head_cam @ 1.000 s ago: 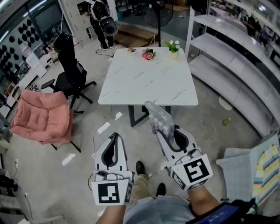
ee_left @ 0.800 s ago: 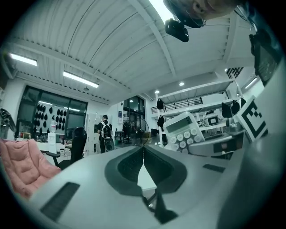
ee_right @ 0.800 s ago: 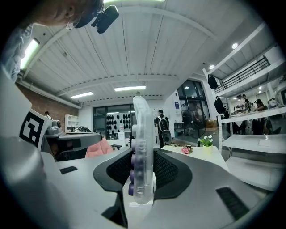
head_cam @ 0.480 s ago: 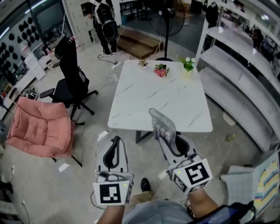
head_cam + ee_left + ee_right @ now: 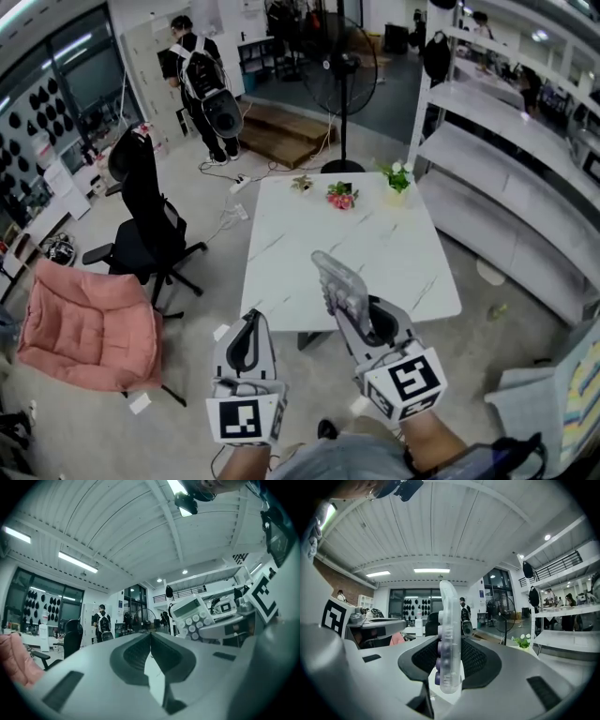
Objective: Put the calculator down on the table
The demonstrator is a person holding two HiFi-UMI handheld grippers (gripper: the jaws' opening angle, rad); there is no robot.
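Head view: R gripper (image 5: pixel 345 307) held a clear plastic slab calculator w/ round purple keys (image 5: pixel 334 278) edge-up, off the white marble-look rectangular desk (image 5: pixel 375 234).
L gripper view: L gripper (image 5: pixel 150 641) fingers (image 5: pixel 133 653) pressed together, nothing between.
R gripper view: dark ribbed fingers (image 5: pixel 477 660) clamped the calculator (image 5: pixel 449 630).

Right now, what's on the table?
At the far edge of the table: pink flowers, a potted plant, a small unidentifiable object. The calculator held by the right gripper hides part of the near side.
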